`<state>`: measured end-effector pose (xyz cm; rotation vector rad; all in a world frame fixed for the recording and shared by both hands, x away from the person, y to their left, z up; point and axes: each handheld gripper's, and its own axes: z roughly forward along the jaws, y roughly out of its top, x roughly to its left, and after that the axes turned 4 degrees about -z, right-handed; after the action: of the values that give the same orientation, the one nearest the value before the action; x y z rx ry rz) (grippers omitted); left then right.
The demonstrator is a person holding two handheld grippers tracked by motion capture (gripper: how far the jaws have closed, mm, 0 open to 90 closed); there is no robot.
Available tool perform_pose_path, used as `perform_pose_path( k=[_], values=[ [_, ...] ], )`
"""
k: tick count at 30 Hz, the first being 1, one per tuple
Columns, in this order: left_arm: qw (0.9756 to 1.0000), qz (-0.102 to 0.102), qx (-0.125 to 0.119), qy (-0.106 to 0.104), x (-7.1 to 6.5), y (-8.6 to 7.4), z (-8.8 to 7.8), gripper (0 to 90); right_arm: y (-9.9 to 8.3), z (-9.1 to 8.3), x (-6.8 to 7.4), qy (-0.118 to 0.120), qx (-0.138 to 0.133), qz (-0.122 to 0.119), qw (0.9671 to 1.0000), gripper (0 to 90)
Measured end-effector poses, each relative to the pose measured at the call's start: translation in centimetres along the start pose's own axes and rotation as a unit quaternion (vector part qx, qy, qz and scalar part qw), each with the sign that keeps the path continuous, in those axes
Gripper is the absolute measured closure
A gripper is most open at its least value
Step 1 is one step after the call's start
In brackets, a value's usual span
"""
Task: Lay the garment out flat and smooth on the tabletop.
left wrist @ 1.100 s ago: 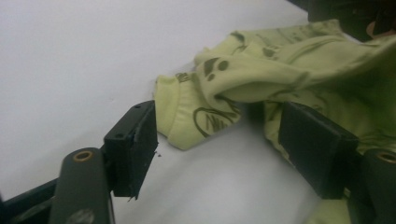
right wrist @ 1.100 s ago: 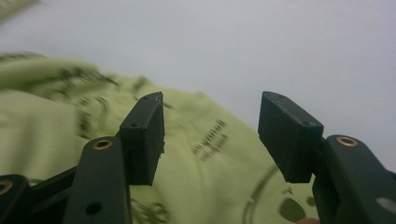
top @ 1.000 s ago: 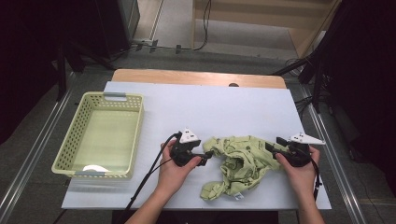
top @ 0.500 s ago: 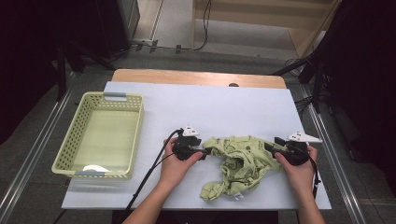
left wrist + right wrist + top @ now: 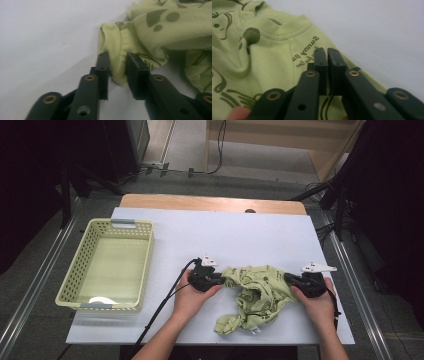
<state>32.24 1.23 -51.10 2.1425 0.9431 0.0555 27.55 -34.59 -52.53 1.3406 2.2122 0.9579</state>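
The right gripper has just closed, and its two black jaws now stand together over the edge of a pale green garment, with a thin layer of the cloth pinched between them. Dark printed lettering lies just beside the tips. White table shows beyond the cloth.

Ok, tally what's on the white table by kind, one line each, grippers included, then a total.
Green printed garment: 1
Pale yellow-green basket: 1
Grippers: 2, left gripper and right gripper, each shut on an edge of the garment
Total: 4
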Motion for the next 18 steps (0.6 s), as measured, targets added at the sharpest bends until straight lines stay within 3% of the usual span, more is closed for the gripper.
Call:
perform_pose_path(
  k=[4, 8, 11, 14, 18],
  values=[
    [0.9998, 0.017, -0.003, 0.007, 0.2, 0.1, -0.6, 85.6, 0.2, -0.1, -0.2, 0.002, 0.002, 0.0, 1.0, 87.8],
    [0.9988, -0.006, -0.034, 0.034, 1.7, 0.6, -1.9, 86.0, 0.8, -0.8, -1.2, -0.013, -0.025, 0.01, 0.9995, 87.9],
    [0.9954, -0.032, -0.072, 0.054, 3.0, 1.1, -3.2, 86.1, 1.6, -1.3, -2.7, -0.036, -0.045, 0.019, 0.9981, 88.0],
    [0.9908, -0.042, -0.101, 0.08, 4.1, 2.2, -4.0, 86.1, 2.5, -1.4, -4.3, -0.057, -0.058, 0.027, 0.9963, 88.0],
    [0.9853, -0.053, -0.13, 0.097, 4.9, 3.2, -4.9, 86.1, 3.9, -1.2, -5.8, -0.077, -0.071, 0.027, 0.9941, 88.0]
  ],
)
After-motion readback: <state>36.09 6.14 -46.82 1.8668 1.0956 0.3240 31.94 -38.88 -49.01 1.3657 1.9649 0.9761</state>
